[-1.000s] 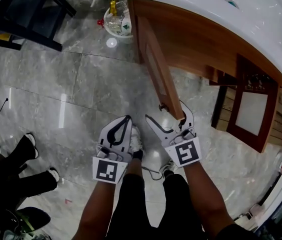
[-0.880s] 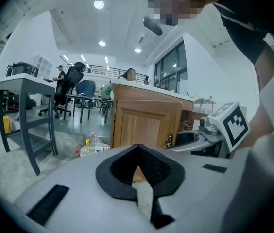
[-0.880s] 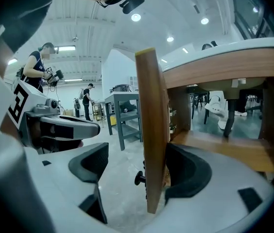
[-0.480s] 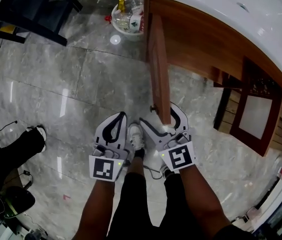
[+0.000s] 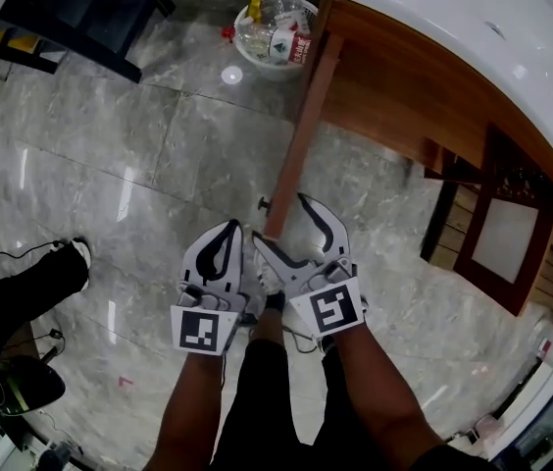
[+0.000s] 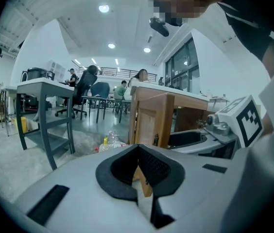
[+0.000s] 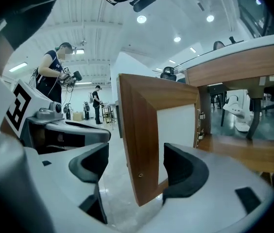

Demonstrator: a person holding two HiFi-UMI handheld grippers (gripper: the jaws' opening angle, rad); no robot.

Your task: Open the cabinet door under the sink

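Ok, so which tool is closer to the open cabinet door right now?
Right. The right tool has its jaws apart on either side of the cabinet door at its free edge. The left tool, shut, sits beside it to the left, clear of the door.

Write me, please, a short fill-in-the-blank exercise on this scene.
The jaws of the right gripper stand ___, straddling the edge of the cabinet door.
The jaws of the left gripper are ___, with nothing between them.
The bowl of bottles stands on the ___.
Missing words: apart; together; floor.
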